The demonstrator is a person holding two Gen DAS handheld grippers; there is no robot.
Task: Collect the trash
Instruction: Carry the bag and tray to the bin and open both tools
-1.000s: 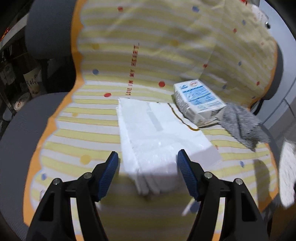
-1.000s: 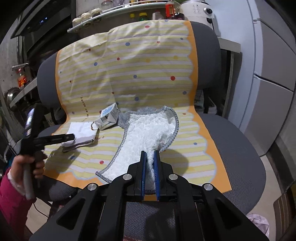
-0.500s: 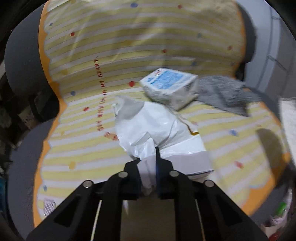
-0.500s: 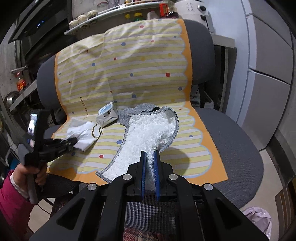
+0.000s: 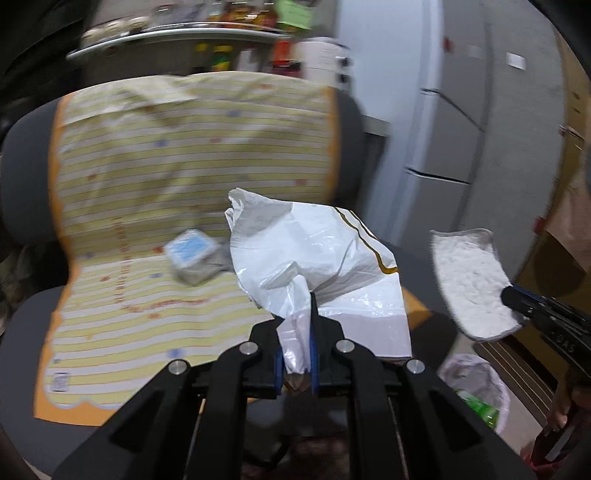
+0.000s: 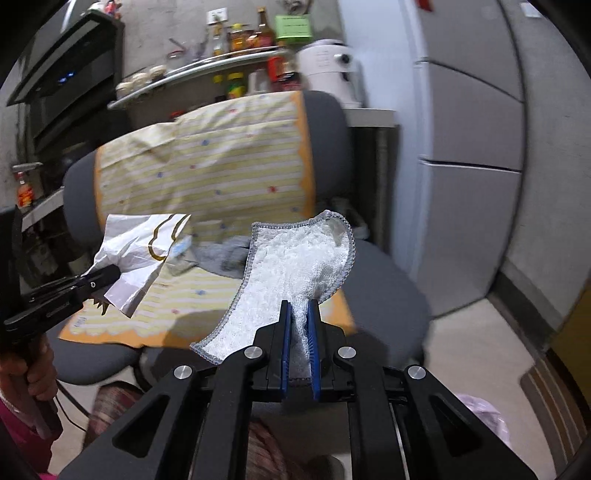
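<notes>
Striped yellow cloth point(image 5: 147, 206) on the grey chair carries a small blue-and-white carton point(image 5: 192, 260); left gripper point(image 5: 295, 354) clenches the crumpled white plastic bag point(image 5: 314, 258); right gripper point(image 6: 298, 347) clamps a grey-edged white fluffy pad point(image 6: 295, 266), nearer the lined bin point(image 5: 476, 384) below.

Chair cover point(image 5: 192, 155): smeared by motion blur in left wrist view, dots and red lettering unreadable
Small carton point(image 5: 192, 256): blurred, print illegible; right side hidden behind white plastic bag point(image 5: 314, 258)
Shelf bottles point(image 6: 251, 35): labels too small to read
Lined bin point(image 5: 476, 387): partly hidden behind gripper frame, contents unclear
Grey cloth point(image 6: 225, 254): mostly hidden behind white towel point(image 6: 295, 266)
</notes>
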